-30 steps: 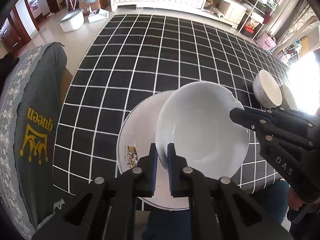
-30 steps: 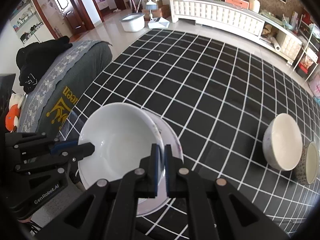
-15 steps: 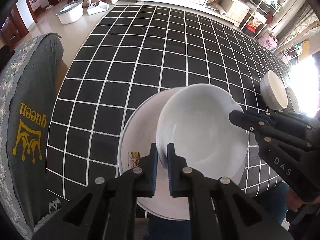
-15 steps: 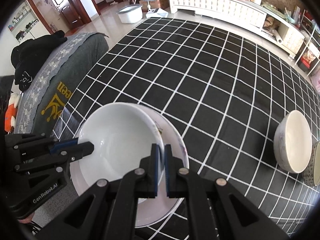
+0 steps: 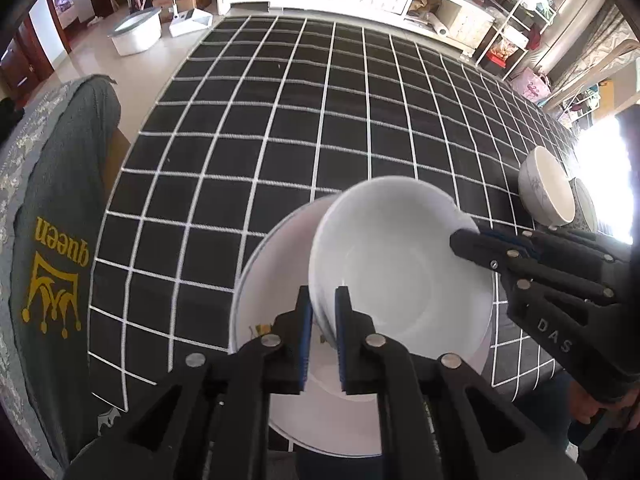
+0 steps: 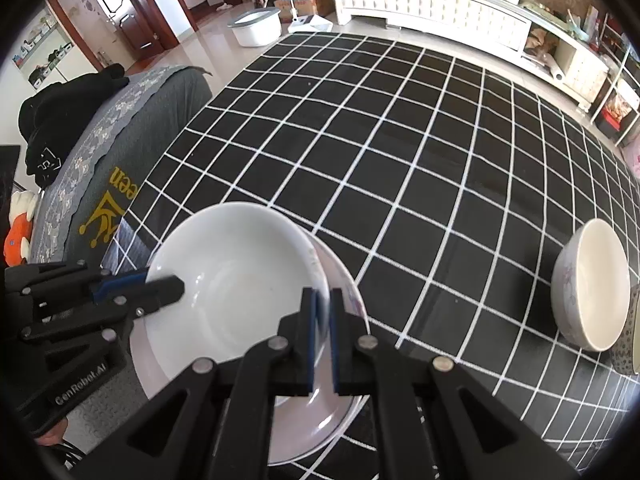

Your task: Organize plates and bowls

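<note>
Two grippers grip one white bowl point(image 5: 400, 264) from opposite sides of its rim: the left gripper point(image 5: 322, 332) has its jaws narrowed onto the near-left edge, and the right gripper point(image 6: 323, 332) has its jaws pinched on the right edge. The bowl sits tilted over a larger white plate point(image 5: 264, 280) at the near edge of the desk point(image 5: 320, 120), which wears a black cloth with a white grid. Well apart to the right stands a small bowl point(image 6: 592, 284), with a patterned bowl point(image 6: 628, 344) just beside it. A grey cloth point(image 5: 52, 216) with a gold crown hangs to the left.
</note>
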A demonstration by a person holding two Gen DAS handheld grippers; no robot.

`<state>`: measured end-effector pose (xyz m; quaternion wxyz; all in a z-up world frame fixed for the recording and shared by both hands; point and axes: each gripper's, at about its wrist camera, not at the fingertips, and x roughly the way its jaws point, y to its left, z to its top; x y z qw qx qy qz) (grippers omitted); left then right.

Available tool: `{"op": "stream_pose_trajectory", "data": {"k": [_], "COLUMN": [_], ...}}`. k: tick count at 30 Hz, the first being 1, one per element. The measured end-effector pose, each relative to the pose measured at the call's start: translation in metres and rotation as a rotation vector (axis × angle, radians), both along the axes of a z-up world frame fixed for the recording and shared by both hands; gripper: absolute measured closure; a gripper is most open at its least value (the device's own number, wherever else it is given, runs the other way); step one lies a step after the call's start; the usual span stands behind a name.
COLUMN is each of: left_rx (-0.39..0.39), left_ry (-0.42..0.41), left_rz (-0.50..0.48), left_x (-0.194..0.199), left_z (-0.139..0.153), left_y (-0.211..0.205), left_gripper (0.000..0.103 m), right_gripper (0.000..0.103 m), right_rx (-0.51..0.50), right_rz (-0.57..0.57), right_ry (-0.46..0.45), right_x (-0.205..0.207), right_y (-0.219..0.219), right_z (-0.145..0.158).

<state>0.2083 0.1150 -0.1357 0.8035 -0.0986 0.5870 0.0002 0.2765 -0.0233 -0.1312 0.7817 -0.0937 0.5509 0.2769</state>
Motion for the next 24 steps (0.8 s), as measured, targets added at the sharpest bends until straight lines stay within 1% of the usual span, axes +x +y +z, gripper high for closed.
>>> {"op": "stream_pose_trajectory", "data": {"k": [1,3,5,6,8,9,11,12,13,15,19,21,24], "left_rx": [-0.002,-0.013,-0.009,0.003,0.017,0.023,0.032,0.037,0.033,0.02,0.061,0.047,0.052], "left_ry": [0.007,0.005,-0.001,0.001,0.0,-0.002,-0.01,-0.017,-0.022,-0.028,-0.028,-0.023,-0.04], "left_rz": [0.003,0.007,0.018,0.024,0.029,0.022,0.008,-0.002,-0.012,-0.036,-0.026,-0.028,-0.03], "left_x": [0.0,-0.002,-0.003,-0.003,-0.003,-0.003,-0.004,-0.004,-0.004,-0.005,-0.007,-0.011,-0.018], "left_z": [-0.002,-0.007,-0.01,-0.011,-0.012,-0.013,-0.012,-0.012,-0.012,-0.011,-0.01,-0.009,-0.001], "left_y": [0.0,0.001,0.001,0.001,0.002,0.002,0.0,-0.002,-0.003,-0.008,-0.012,-0.015,-0.022], "left_gripper": [0.082,0.08,0.074,0.069,0.068,0.068,0.068,0.073,0.08,0.087,0.09,0.09,0.09], "right_gripper": [0.094,0.094,0.092,0.087,0.085,0.085,0.085,0.085,0.086,0.087,0.091,0.091,0.092], "right_rx": [0.005,0.008,-0.001,-0.016,-0.013,-0.013,-0.017,-0.024,-0.033,-0.039,-0.004,0.001,0.026], "right_rz": [-0.005,-0.008,-0.011,-0.012,-0.003,-0.005,-0.007,-0.004,-0.001,-0.004,-0.027,-0.036,-0.055], "right_ry": [0.001,0.007,0.001,0.0,0.036,0.038,0.002,-0.02,-0.038,-0.044,-0.023,-0.024,-0.02], "right_x": [0.0,0.001,0.0,-0.001,-0.002,-0.003,-0.008,-0.011,-0.013,-0.015,-0.015,-0.017,-0.021], "right_y": [0.0,0.0,0.001,0.002,0.005,0.006,0.007,0.008,0.01,0.009,0.001,-0.003,-0.012], "right_z": [0.0,-0.002,-0.004,-0.006,-0.013,-0.016,-0.016,-0.016,-0.016,-0.017,-0.015,-0.011,-0.003]}}
